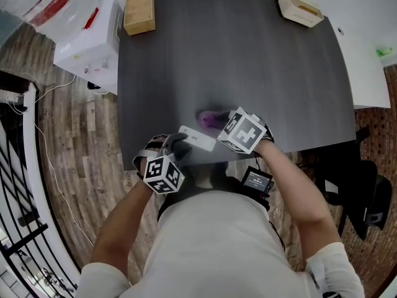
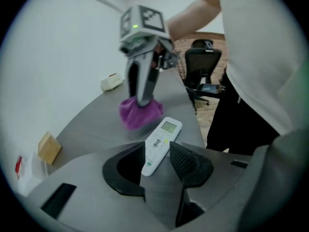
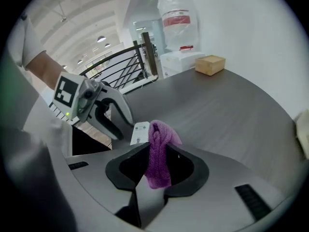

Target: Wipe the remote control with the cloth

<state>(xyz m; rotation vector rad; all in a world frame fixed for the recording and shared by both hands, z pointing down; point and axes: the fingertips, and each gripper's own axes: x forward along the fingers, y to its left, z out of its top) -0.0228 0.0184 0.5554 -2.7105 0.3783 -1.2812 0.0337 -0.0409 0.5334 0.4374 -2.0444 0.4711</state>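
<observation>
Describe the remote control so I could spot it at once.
Find the dark grey table; at its near edge, the remote control is the slim white bar held by the left gripper. Unlike the purple cloth beside it, it has a small screen and buttons.

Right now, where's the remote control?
Head view: the remote control is near the table's front edge, between the jaws of the left gripper, beside the purple cloth.

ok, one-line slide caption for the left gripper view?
Left gripper clamps the white remote control by its lower end; just beyond, the right gripper holds the purple cloth over the grey table.
</observation>
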